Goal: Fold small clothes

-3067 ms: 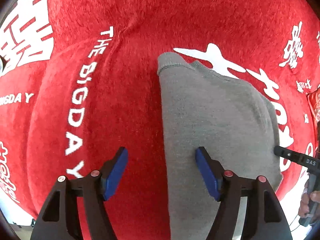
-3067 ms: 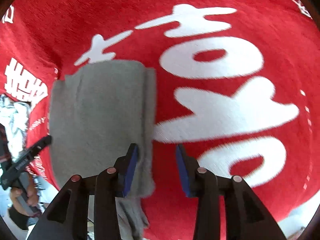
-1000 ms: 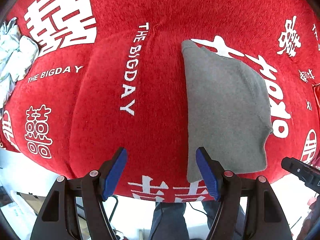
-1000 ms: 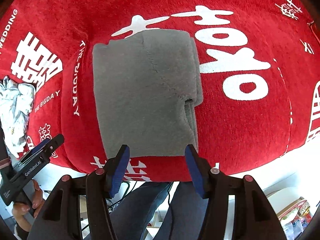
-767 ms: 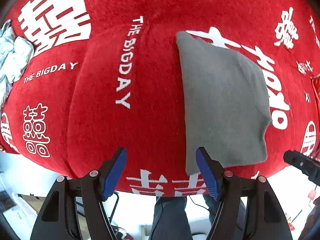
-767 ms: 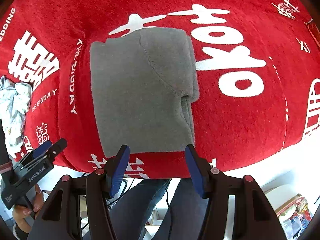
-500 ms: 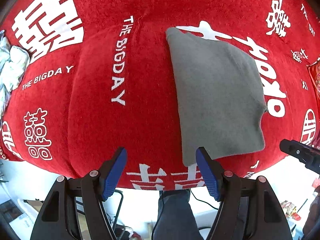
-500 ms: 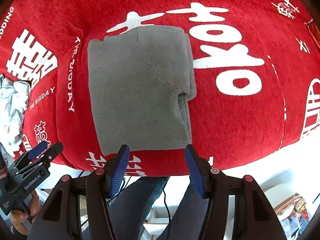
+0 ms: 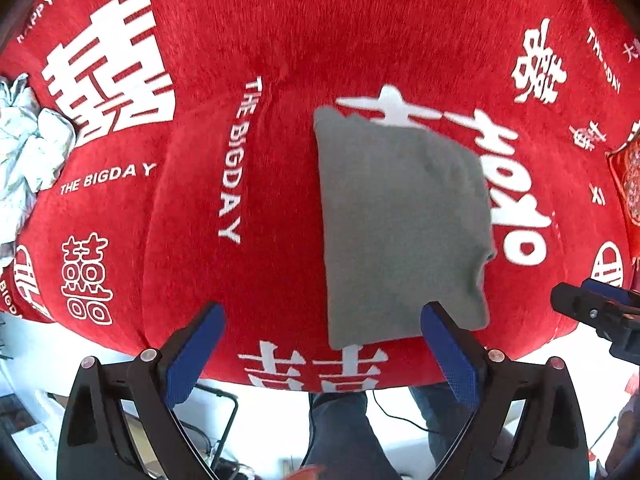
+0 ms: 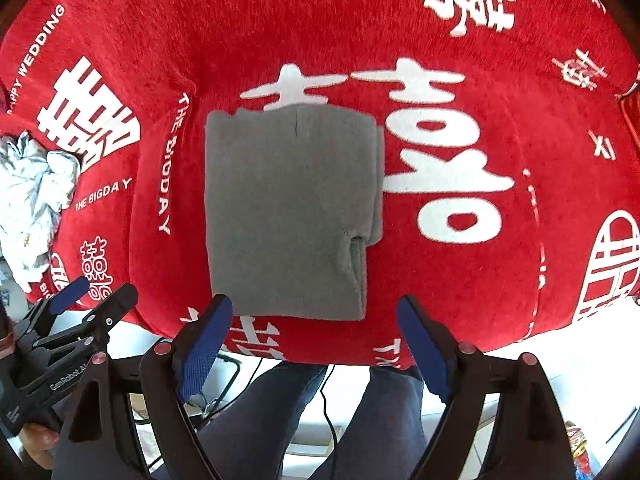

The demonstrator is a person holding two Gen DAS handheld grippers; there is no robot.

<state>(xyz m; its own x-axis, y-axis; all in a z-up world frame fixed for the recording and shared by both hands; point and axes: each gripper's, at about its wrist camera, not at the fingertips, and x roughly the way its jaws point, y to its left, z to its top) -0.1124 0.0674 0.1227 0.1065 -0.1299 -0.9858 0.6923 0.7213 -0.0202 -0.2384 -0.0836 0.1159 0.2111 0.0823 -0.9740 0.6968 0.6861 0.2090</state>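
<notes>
Since a second ago both tools have lifted away. The left gripper [image 9: 322, 354] and right gripper [image 10: 314, 346] hang empty, jaws opening wide. Beyond them one folded grey garment [image 10: 290, 212] lies on the red tablecloth [image 10: 320, 40] near its front edge; one crumpled white cloth [image 10: 34, 196] sits far left of the garment.

We see white bundle [image 9: 28, 152] cut off at left edge; patterned red item [image 9: 630, 184] cut off at right; cloth [image 10: 320, 40] hides tabletop; garment [image 10: 288, 216] layers hidden.
</notes>
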